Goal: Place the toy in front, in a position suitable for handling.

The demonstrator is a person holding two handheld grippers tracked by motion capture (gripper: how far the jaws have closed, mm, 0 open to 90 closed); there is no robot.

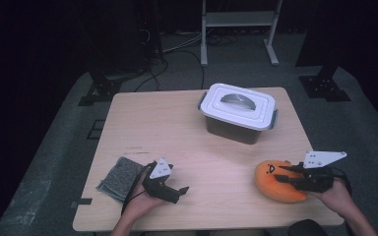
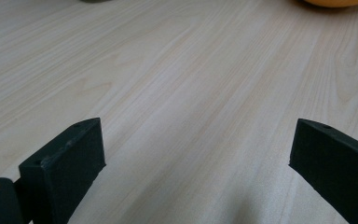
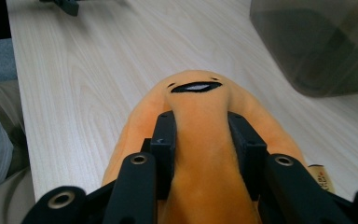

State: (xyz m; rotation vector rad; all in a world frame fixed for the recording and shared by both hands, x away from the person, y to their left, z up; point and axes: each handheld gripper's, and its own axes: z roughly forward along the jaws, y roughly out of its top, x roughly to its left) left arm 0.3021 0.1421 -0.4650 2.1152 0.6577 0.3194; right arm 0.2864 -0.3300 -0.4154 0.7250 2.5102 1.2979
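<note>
Jaws of the right gripper (image 3: 200,140) are pinching a fold of the orange plush toy (image 3: 200,107) between them, pads sinking into the soft top ridge w/ the stitched face just beyond the tips; in the high view the same gripper (image 1: 288,178) is lying over the toy (image 1: 270,179) at the near right corner of the worktop (image 1: 197,137), toy resting on the wood, not lifted as far as I can tell. Jaws of the left gripper (image 2: 196,154) are standing spread wide w/ nothing but bare wood between them; that gripper (image 1: 177,191) is sitting idle in the person's hand at the near left, just beside a grey cloth pad (image 1: 120,178). Farther back, right of centre, a grey bin (image 1: 236,129) is standing w/ its white lid (image 1: 237,104) on and the handle folded flat. Progress, as a judgement: grasp on the toy looks made, so the pick is about done; probably left are the lift, getting the lid off (likely the free gripper's job) and dropping the toy in the bin. Early stage overall.
</note>
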